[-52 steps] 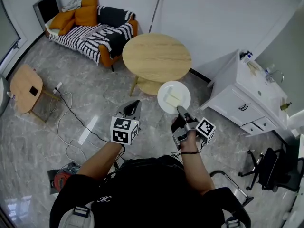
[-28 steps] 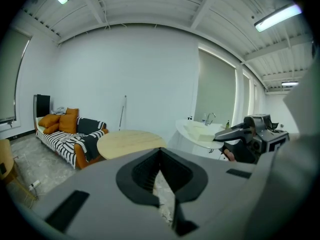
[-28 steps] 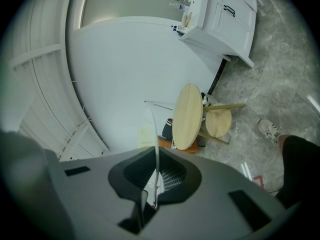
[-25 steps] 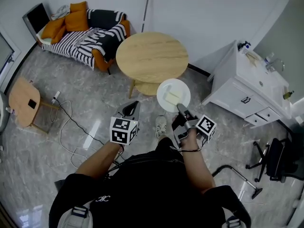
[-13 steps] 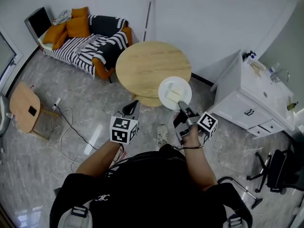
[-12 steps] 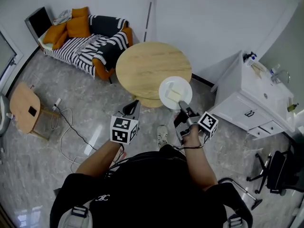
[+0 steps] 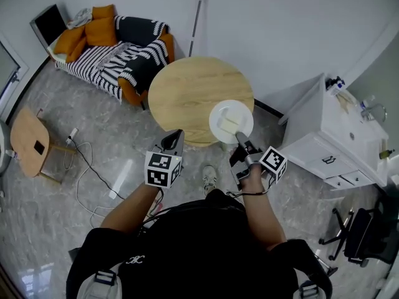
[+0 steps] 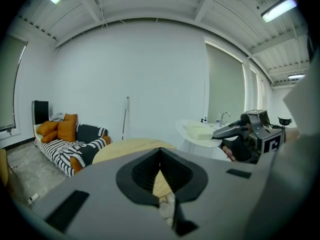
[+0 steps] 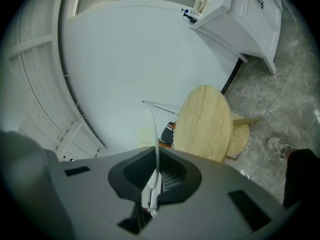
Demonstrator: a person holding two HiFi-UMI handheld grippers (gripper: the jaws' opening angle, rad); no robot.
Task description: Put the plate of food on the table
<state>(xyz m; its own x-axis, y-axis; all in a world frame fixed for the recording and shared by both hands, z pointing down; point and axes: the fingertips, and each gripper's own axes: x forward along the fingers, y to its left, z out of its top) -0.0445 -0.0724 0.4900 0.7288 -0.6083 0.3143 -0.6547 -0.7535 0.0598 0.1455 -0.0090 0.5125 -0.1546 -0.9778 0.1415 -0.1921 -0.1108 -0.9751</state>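
My left gripper (image 7: 174, 139) rides in front of me with its jaws together on nothing. My right gripper (image 7: 239, 137) is clamped on the near rim of the plate (image 7: 230, 120), which its own view shows edge-on between the jaws. The plate is carried level in the air with the pale food (image 7: 228, 124) on it. Two seconds ago it hung over bare floor, short of the table (image 7: 187, 92). As I walk up it has come forward, and in the head view it now overlaps the table's near right edge. I judge that it is above the top rather than resting on it, so the carry is nearly done and the lowering and release remain. I would want it further in from that edge first. As for writing, the small white logo on my shirt (image 7: 187, 254) is too small to read. The cubes (image 7: 162, 170) bear only black-and-white square markers. The bottles (image 7: 336, 81) on the white cabinet (image 7: 330, 123) beyond show no legible label.
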